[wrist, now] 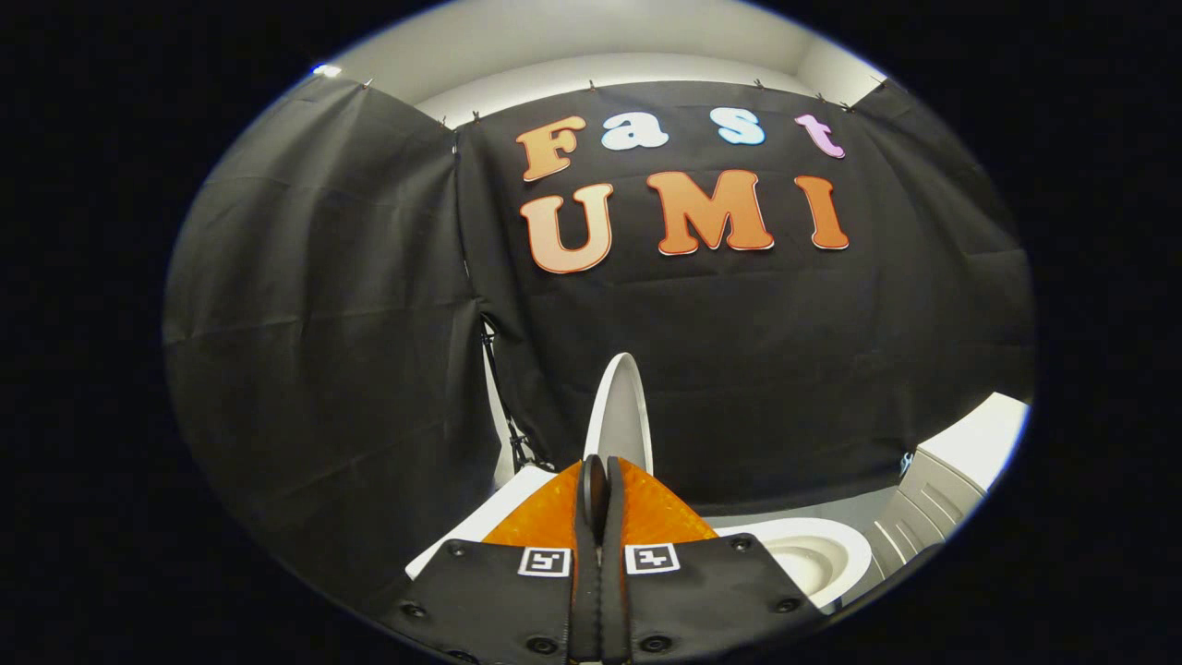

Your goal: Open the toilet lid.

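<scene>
Gripper view: gripper (600,476) fingers pressed together, holding nothing, just below raised toilet lid (621,406), standing near upright at bowl's (813,554) back edge. Lifting step apparently near finished; next, probably pushing lid fully back, then withdrawing.

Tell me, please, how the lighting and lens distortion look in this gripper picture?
Gripper view: strong fisheye bending curves the wall cloth; the booth is dim, while the raised toilet lid and bowl rim look bright; the closed fingers are sharp.
</scene>
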A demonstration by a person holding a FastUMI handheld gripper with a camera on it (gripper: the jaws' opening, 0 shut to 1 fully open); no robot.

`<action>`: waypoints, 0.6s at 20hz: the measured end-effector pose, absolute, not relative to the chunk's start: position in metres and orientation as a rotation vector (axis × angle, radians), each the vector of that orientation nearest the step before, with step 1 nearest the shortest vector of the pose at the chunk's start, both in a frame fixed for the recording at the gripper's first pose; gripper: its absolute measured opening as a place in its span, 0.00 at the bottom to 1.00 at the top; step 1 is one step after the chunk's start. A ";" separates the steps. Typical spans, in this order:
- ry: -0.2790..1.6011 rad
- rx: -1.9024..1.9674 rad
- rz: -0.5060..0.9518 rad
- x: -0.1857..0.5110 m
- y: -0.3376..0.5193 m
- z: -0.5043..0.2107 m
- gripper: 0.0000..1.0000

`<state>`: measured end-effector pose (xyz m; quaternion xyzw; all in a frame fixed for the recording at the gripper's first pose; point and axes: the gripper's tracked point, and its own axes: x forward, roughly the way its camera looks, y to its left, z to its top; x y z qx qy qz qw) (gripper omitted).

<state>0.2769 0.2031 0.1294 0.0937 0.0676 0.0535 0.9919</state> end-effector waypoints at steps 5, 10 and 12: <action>0.160 0.174 0.119 0.282 0.223 0.130 0.08; 0.182 0.124 0.173 0.283 0.263 0.126 0.08; 0.190 0.130 0.185 0.284 0.272 0.125 0.08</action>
